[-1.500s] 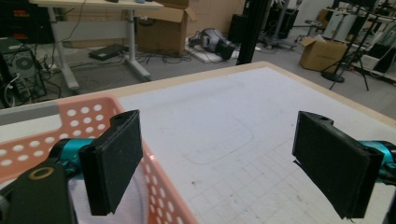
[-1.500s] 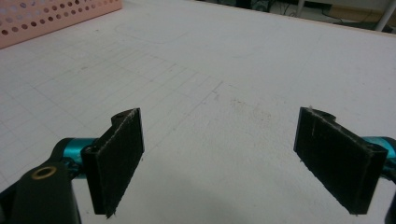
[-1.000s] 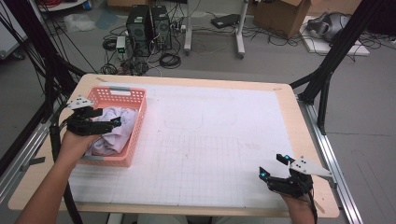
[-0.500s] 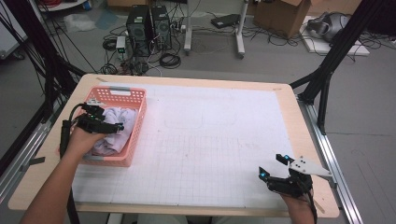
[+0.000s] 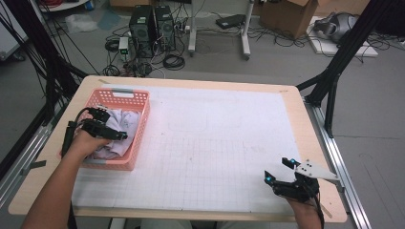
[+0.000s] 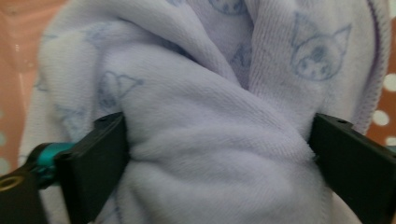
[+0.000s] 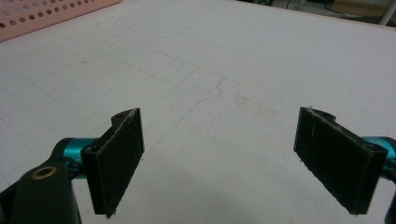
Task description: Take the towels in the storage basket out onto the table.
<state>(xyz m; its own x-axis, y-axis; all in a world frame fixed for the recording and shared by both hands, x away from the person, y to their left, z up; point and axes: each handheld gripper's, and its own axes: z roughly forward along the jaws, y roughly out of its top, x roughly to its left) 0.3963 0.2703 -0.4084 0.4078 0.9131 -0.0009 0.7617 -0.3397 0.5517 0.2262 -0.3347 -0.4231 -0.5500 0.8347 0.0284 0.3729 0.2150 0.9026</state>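
A: Left claw (image 5: 107, 128) down in the pink basket (image 5: 136, 98) at roughly 9 o'clock on the surface (image 5: 215, 143). State?

B: Jaws spread wide around a bunched fold of the lavender printed cloth (image 6: 210, 140), one jaw touching each side. Not visibly pinched tight yet, so straddling rather than holding.

A: Cloth location?

B: Crumpled inside the basket, directly ahead of and between the left jaws. No clear long axis, just a heap; the fold runs away from the camera in the left gripper view.

A: Right claw (image 5: 279, 170)?

B: Parked at about 5 o'clock, jaws wide apart, nothing between them, bare gridded mat ahead. Basket corner far off at upper left in the right gripper view.

A: Nearer hand?

B: Left by far; right well apart, across the whole surface. Likely next: close on the fold, lift straight up out of the basket. Risk: grabbing just a thin layer, slipping.
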